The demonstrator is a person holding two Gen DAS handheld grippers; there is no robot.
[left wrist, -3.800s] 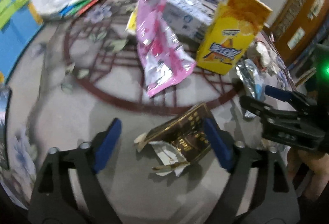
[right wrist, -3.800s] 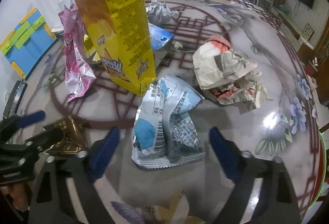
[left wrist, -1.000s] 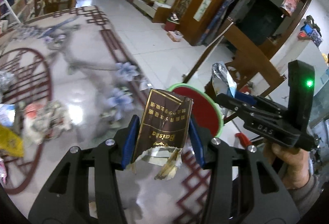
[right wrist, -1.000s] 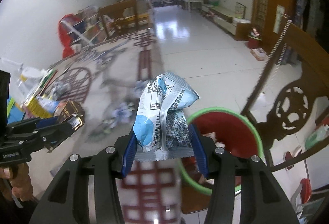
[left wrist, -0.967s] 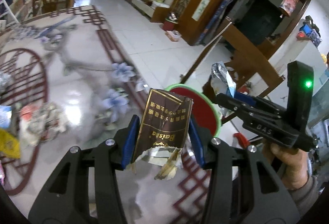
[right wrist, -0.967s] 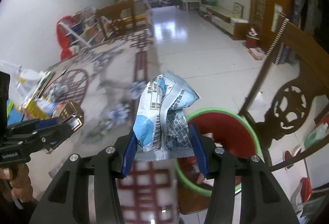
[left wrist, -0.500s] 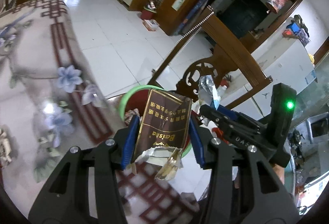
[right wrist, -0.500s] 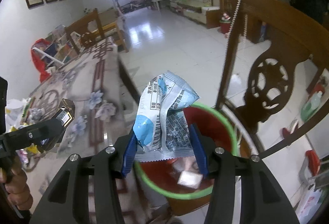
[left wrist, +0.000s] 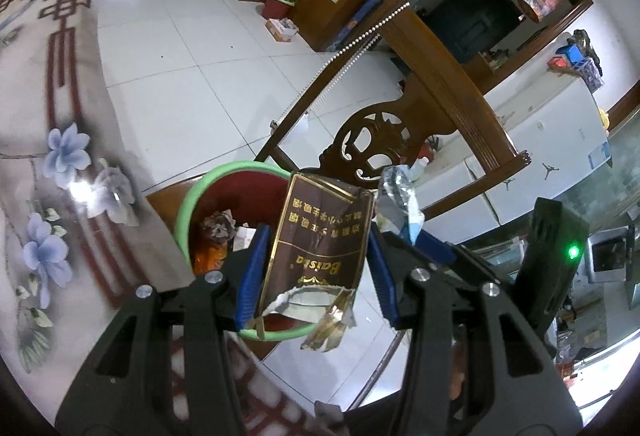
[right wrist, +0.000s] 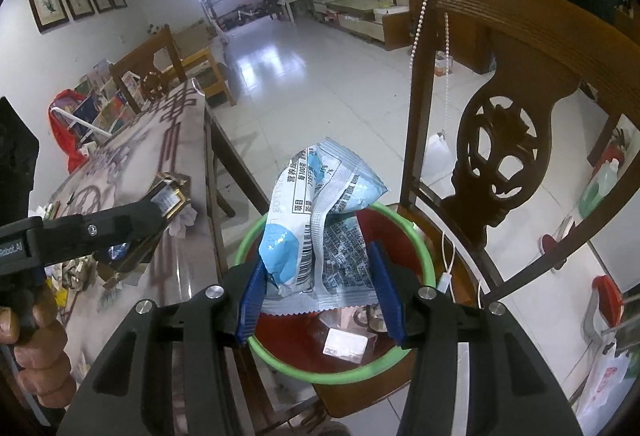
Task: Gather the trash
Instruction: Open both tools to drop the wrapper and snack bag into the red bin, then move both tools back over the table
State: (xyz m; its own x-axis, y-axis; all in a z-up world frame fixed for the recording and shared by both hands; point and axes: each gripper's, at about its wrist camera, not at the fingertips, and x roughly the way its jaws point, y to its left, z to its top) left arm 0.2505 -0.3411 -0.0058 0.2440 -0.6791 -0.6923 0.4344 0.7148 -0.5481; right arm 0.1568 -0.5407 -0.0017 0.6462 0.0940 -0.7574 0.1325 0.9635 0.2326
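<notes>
My left gripper [left wrist: 316,268] is shut on a torn brown and gold cigarette box [left wrist: 320,240], held over the near rim of a red bin with a green rim [left wrist: 192,195] that stands on a wooden chair seat. My right gripper [right wrist: 320,280] is shut on a crumpled blue and white snack bag [right wrist: 320,228], right above the same bin [right wrist: 430,268]. Trash lies in the bin's bottom. In the right wrist view the left gripper [right wrist: 160,211] comes in from the left with the box. In the left wrist view the right gripper [left wrist: 412,236] holds the bag just right of the box.
The carved wooden chair back [right wrist: 500,139] rises behind the bin, with a bead cord [right wrist: 420,7] hanging on it. The flowered table [left wrist: 48,195] lies to the left, its edge [right wrist: 208,195] close to the bin. White tiled floor [right wrist: 320,83] stretches beyond. A hand [right wrist: 36,348] grips the left handle.
Both grippers swung off the table and down toward the bin beside it. The bin has come under the box and the bag. Both grips are unchanged.
</notes>
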